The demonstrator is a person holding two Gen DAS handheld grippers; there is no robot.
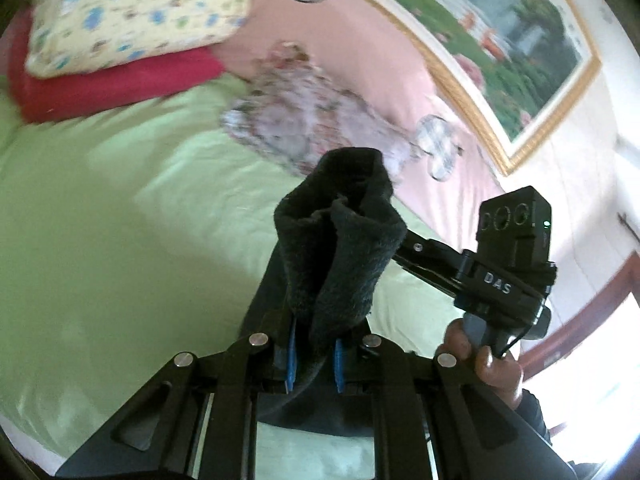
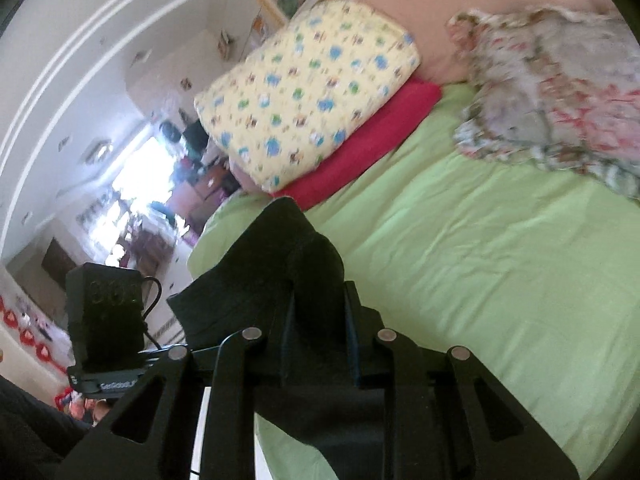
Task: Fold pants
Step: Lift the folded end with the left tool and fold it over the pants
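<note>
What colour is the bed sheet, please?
Light green; the bed sheet shows best in the right wrist view.

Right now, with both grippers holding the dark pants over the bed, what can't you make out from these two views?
- Pants: in both wrist views the length is hidden below the gripper frames; their fold can't be judged.
- Right gripper: pads buried in cloth.
- Left gripper: only blue pad edges show.
- Floral cloth: blurred by motion.
- Picture: cut off by the top edge.
</note>
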